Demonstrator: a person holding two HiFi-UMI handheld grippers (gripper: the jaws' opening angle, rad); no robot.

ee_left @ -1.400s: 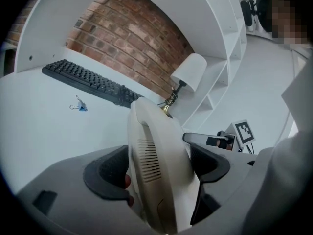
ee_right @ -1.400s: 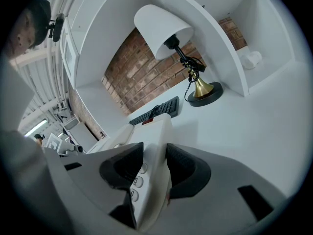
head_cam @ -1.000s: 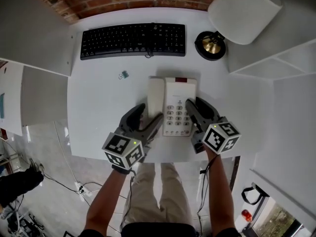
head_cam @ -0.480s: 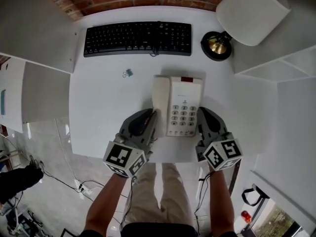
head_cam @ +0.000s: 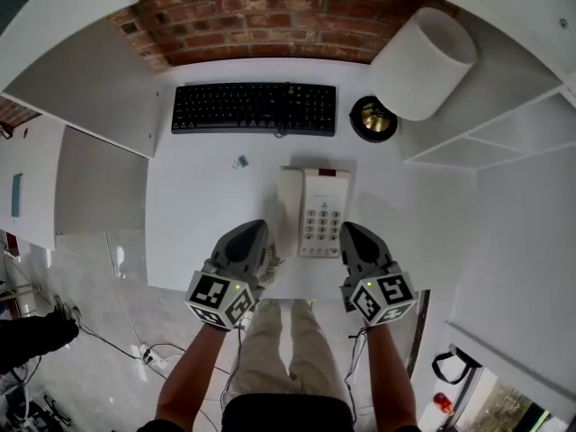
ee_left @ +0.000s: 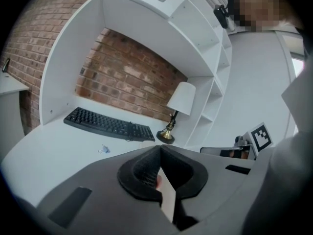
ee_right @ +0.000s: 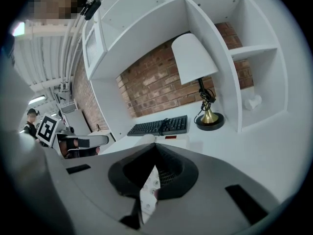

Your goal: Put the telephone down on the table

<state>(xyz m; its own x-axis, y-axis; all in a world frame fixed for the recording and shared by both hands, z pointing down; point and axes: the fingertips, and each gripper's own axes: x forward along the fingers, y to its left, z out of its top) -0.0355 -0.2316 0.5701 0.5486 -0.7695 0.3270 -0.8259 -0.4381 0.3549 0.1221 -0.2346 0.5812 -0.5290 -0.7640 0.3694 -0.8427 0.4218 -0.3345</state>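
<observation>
The white telephone [head_cam: 321, 211] lies flat on the white table [head_cam: 198, 214], with its handset [head_cam: 288, 207] in the cradle at the left. My left gripper [head_cam: 256, 232] is shut and empty, just left of the phone's near corner, beside the coiled cord [head_cam: 271, 265]. To the right of the phone's near end, my right gripper [head_cam: 350, 233] is likewise shut and holds nothing. The left gripper view shows the closed jaw tips [ee_left: 159, 149] over the table. In the right gripper view the shut jaws [ee_right: 155, 147] point past the phone's edge [ee_right: 168, 140].
A black keyboard [head_cam: 254, 108] lies at the back of the table. A brass lamp base [head_cam: 373, 120] under a white shade [head_cam: 423, 61] stands at the back right. A small binder clip [head_cam: 240, 162] lies left of the phone. White shelves [head_cam: 504, 142] flank the right side.
Both grippers went from open around the phone's sides to shut and drew back toward the table's near edge. The phone stays on the table.
</observation>
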